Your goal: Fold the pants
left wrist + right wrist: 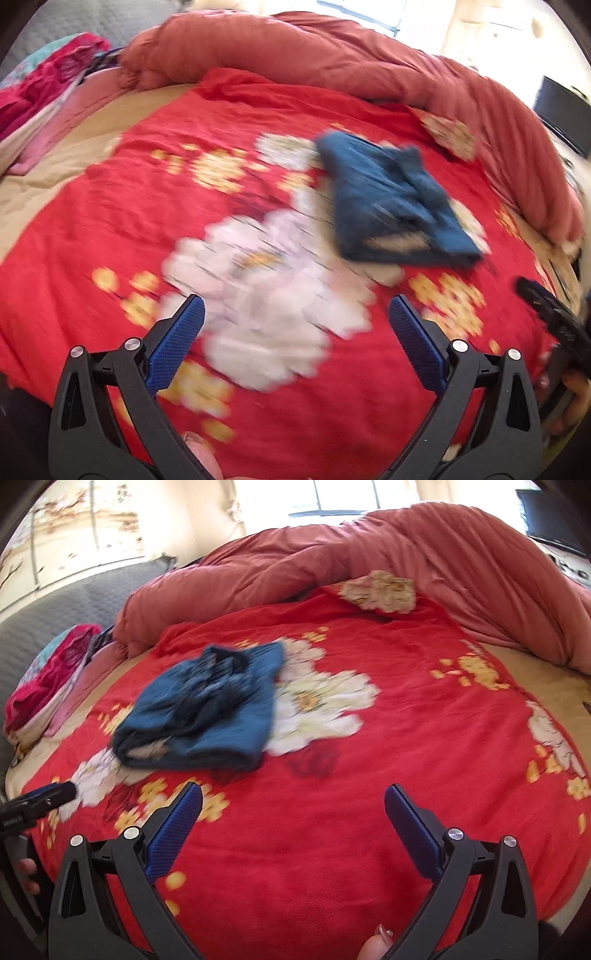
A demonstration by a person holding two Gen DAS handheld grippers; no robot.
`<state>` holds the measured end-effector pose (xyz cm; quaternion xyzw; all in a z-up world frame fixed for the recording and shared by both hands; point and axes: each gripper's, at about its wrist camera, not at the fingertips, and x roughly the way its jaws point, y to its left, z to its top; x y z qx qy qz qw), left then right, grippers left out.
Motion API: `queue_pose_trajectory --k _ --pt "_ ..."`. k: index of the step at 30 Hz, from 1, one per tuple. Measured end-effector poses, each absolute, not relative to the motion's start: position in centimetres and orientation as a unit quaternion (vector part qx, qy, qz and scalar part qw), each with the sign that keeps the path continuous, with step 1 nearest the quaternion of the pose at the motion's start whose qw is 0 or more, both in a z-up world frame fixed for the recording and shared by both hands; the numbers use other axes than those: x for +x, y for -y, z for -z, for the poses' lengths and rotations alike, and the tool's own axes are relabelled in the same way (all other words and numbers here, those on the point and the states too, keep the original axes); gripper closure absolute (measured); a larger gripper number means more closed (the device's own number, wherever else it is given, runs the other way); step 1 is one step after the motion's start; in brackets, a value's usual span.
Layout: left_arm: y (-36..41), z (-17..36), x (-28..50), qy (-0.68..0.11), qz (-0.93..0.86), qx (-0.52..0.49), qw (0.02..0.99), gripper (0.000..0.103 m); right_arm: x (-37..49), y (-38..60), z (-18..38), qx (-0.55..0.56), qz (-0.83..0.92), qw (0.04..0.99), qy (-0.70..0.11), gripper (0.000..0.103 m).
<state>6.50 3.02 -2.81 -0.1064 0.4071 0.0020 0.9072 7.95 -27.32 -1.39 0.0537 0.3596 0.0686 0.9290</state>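
Blue pants (pixel 207 709) lie in a compact folded bundle on the red floral bedspread (pixel 406 738), ahead and to the left of the right gripper (pixel 293 797) and ahead-right of the left gripper (pixel 295 314). Both tools hang above the cover with jaws spread wide, holding nothing and well apart from the cloth. The folding looks finished or nearly so; any next move would call for reaching forward to square the bundle's loose top layer.
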Motion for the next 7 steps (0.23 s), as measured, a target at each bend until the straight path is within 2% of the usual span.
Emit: queue_pose_trajectory --k 4,7 --pt "-10.2 3.4 11.4 -0.452 -0.082 -0.116 0.88 0.009 11.4 33.8 0.0 0.059 0.025 0.928 -0.366 0.005" --pt "-15.6 3.7 14.8 -0.454 -0.152 -0.11 0.871 0.009 14.4 39.1 0.3 0.076 0.083 0.914 -0.389 0.005"
